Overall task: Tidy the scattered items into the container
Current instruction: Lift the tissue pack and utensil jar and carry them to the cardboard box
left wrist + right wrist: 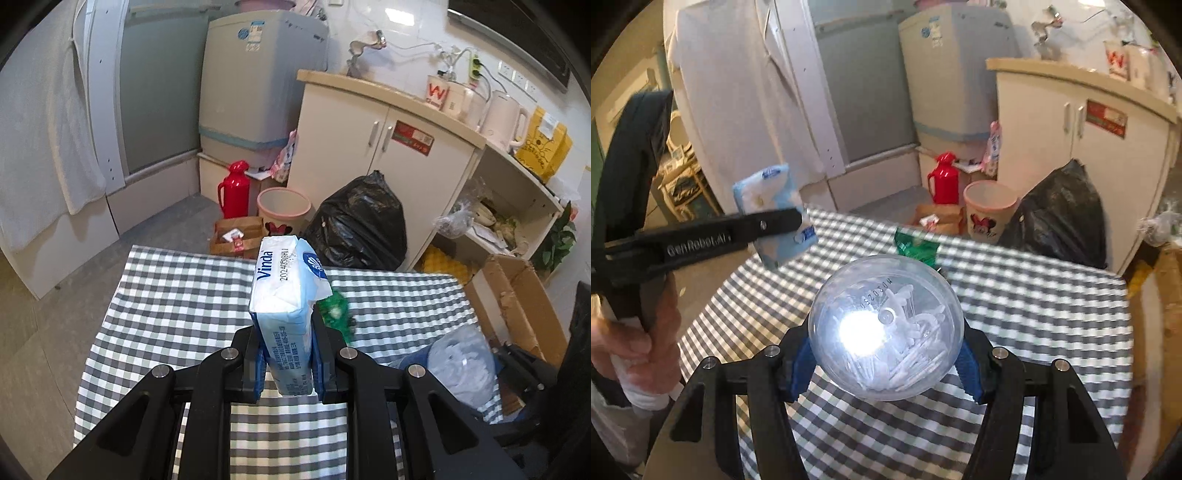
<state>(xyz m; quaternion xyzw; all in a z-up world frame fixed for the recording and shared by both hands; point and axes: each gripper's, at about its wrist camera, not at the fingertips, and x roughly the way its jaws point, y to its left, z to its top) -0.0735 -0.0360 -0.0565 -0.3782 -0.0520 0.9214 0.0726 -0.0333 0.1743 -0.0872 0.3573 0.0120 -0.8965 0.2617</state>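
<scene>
My left gripper (287, 363) is shut on a blue and white Vinda tissue pack (286, 295), held upright above the checked tablecloth (166, 295). Seen from the right wrist view, that same tissue pack (772, 214) hangs at the left in the left gripper (790, 221), with a hand (639, 339) on its handle. My right gripper (884, 365) is shut on a clear round tub of cotton swabs (886, 328), held over the cloth. A green packet (338, 312) lies on the cloth behind the tissue pack, and the green packet (916, 245) sits beyond the tub. No container shows.
Past the table's far edge stand a black rubbish bag (358, 221), a pink bin (283, 208), a red flask (234, 190) and a small cardboard box (236, 236). A white cabinet (380, 147) and open shelves (498, 218) are to the right. A torn carton (517, 295) sits by the table's right side.
</scene>
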